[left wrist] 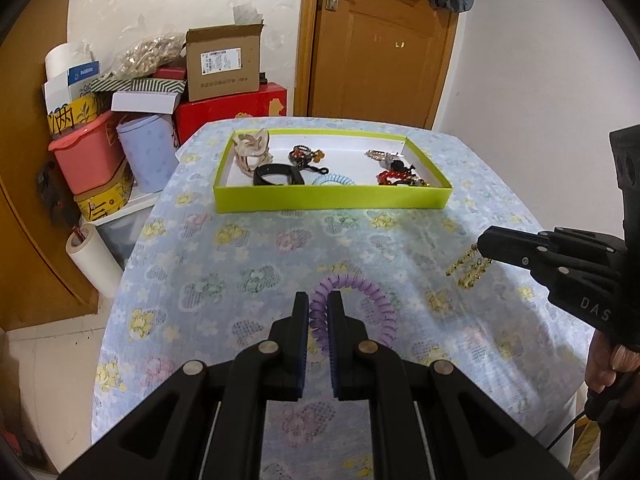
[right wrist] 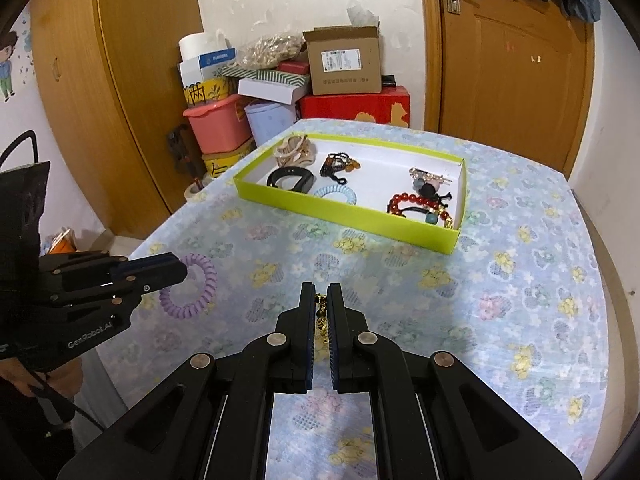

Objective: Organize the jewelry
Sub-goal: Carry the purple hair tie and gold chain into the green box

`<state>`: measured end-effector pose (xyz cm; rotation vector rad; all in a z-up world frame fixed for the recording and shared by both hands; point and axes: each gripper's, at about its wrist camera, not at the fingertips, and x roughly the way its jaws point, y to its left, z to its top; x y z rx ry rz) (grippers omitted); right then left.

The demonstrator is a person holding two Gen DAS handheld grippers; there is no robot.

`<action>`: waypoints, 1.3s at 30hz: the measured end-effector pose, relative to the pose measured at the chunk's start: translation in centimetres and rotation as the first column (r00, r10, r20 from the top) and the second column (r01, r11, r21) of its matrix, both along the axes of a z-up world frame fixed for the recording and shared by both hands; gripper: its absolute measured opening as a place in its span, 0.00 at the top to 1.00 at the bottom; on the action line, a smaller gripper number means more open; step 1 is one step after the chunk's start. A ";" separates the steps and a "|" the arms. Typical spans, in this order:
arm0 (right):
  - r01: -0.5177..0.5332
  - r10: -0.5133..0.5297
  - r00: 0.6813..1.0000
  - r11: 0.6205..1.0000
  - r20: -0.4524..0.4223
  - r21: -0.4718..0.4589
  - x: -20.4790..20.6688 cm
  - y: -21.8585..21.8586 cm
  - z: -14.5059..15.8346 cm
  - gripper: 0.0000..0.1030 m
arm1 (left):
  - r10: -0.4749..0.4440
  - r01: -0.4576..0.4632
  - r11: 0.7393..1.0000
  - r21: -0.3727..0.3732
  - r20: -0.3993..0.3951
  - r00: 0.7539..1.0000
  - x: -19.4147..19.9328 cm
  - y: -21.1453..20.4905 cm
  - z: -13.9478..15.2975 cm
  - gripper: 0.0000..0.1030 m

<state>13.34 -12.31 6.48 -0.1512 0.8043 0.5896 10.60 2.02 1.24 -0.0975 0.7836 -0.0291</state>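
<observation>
Your left gripper (left wrist: 318,298) is clenched on the purple coil hair tie (left wrist: 370,296), one side of the loop pinched between the pads while the rest shows beyond the right finger; your right gripper (right wrist: 319,290) is clenched on the gold chain (right wrist: 321,314), which dangles below the tips above the floral tablecloth (right wrist: 500,300); the green tray (left wrist: 332,197) sits at the far end of the table, well apart from both grippers; inside it lie a black band (left wrist: 276,175), a blue coil hair tie (left wrist: 334,181), a red bead bracelet (right wrist: 416,202) and a beige hair claw (left wrist: 251,148)
</observation>
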 end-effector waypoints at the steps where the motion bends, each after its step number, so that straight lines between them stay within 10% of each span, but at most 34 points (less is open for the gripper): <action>1: -0.001 0.001 1.000 1.000 0.003 0.001 0.0 -0.1 0.1 0.95 | -0.003 0.003 1.000 0.002 0.003 1.000 0.0 -0.1 0.1 0.91; 39: -0.044 0.044 0.999 0.999 0.007 0.020 14.3 2.6 2.9 0.95 | -0.077 0.076 0.996 0.048 0.006 0.997 15.8 0.2 3.6 0.91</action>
